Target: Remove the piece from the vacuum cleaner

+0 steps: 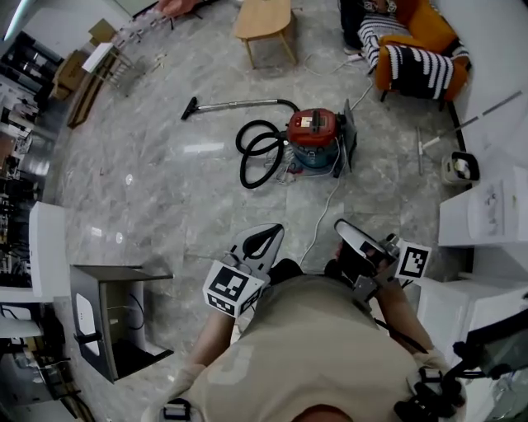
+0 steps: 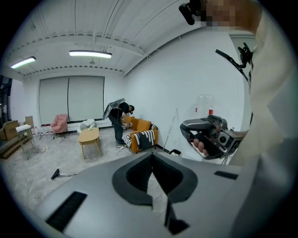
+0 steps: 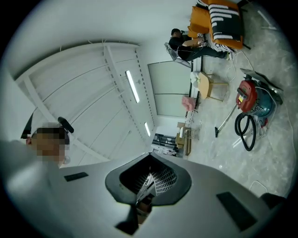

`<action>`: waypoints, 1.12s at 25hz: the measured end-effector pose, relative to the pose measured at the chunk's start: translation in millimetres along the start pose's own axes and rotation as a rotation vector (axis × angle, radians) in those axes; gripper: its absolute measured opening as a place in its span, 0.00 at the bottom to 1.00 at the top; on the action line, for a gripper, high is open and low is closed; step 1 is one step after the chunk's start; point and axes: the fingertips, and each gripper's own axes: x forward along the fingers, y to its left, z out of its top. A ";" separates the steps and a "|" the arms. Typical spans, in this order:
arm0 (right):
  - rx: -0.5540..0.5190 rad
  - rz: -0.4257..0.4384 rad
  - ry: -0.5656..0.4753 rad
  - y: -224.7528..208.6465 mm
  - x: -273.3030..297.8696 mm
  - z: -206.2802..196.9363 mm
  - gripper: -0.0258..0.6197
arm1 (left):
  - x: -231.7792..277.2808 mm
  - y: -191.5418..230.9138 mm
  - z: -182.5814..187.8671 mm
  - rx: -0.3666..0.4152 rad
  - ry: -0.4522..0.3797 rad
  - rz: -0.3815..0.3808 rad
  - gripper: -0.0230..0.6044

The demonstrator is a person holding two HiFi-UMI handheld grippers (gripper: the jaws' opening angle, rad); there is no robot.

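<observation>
Pale marble floor (image 1: 165, 165) carries the red and teal vacuum cleaner (image 1: 318, 136) well ahead of us, its black hose (image 1: 257, 152) coiled beside it and its wand (image 1: 239, 105) lying flat. At this size we cannot tell which piece comes off. Nearer us, our left gripper (image 1: 276, 227) and right gripper (image 1: 340, 224) hover well apart from it, each with its jaws pressed together. Our shirt (image 1: 313, 346) blocks the floor beneath them.

Vacuum cleaner (image 1: 313, 136) on the floor (image 1: 165, 189) — table (image 1: 264, 18) behind it, sofa (image 1: 417, 45) right.
</observation>
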 end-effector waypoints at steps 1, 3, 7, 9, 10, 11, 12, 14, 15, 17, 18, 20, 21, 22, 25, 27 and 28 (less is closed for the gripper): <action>-0.006 0.001 -0.001 -1.1 1.2 4.3 0.04 | 2.4 2.3 3.3 -0.004 -0.006 0.000 0.04; -0.012 0.009 -0.003 -3.0 5.4 13.2 0.04 | 9.4 10.3 10.0 -0.010 -0.019 0.003 0.04; -0.024 0.020 -0.017 -5.2 12.4 27.4 0.04 | 31.2 27.7 15.9 0.023 -0.018 -0.018 0.04; -0.043 -0.010 -0.056 -11.3 10.7 39.9 0.04 | 45.2 40.0 21.3 0.055 -0.022 -0.042 0.04; -0.049 -0.029 -0.086 -15.8 9.3 47.9 0.04 | 51.8 47.7 24.6 0.066 -0.026 -0.056 0.04; -0.052 -0.048 -0.120 -20.9 8.5 56.2 0.04 | 57.7 56.8 28.3 0.075 -0.035 -0.068 0.04; -0.055 -0.066 -0.153 -26.5 9.3 64.3 0.04 | 62.6 67.2 32.5 0.084 -0.047 -0.079 0.04; -0.059 -0.099 -0.208 -38.0 18.4 78.1 0.04 | 69.2 92.3 39.6 0.096 -0.068 -0.095 0.04; -0.062 -0.111 -0.228 -43.2 27.7 83.4 0.04 | 71.3 106.7 41.6 0.096 -0.073 -0.102 0.04; -0.072 -0.122 -0.242 -50.0 55.7 88.4 0.04 | 73.4 137.7 43.7 0.078 -0.081 -0.116 0.04; -0.082 -0.124 -0.233 -52.2 72.8 87.8 0.04 | 73.6 153.3 44.2 0.063 -0.085 -0.123 0.04; -0.099 -0.135 -0.209 -58.7 107.5 84.4 0.04 | 74.1 183.4 44.5 0.038 -0.093 -0.133 0.04; -0.101 -0.145 -0.205 -63.6 123.1 82.8 0.04 | 74.3 197.1 44.6 0.033 -0.095 -0.139 0.04; -0.098 -0.155 -0.206 -69.3 136.8 81.5 0.04 | 74.4 209.1 44.9 0.035 -0.097 -0.147 0.04; -0.086 -0.185 -0.211 -87.3 168.2 79.3 0.04 | 73.8 239.8 45.2 0.051 -0.106 -0.183 0.04; -0.089 -0.217 -0.214 -98.6 182.2 78.3 0.04 | 71.3 261.6 41.1 0.047 -0.103 -0.193 0.04; -0.093 -0.234 -0.218 -103.8 187.7 78.6 0.04 | 70.4 272.8 38.4 0.041 -0.099 -0.194 0.04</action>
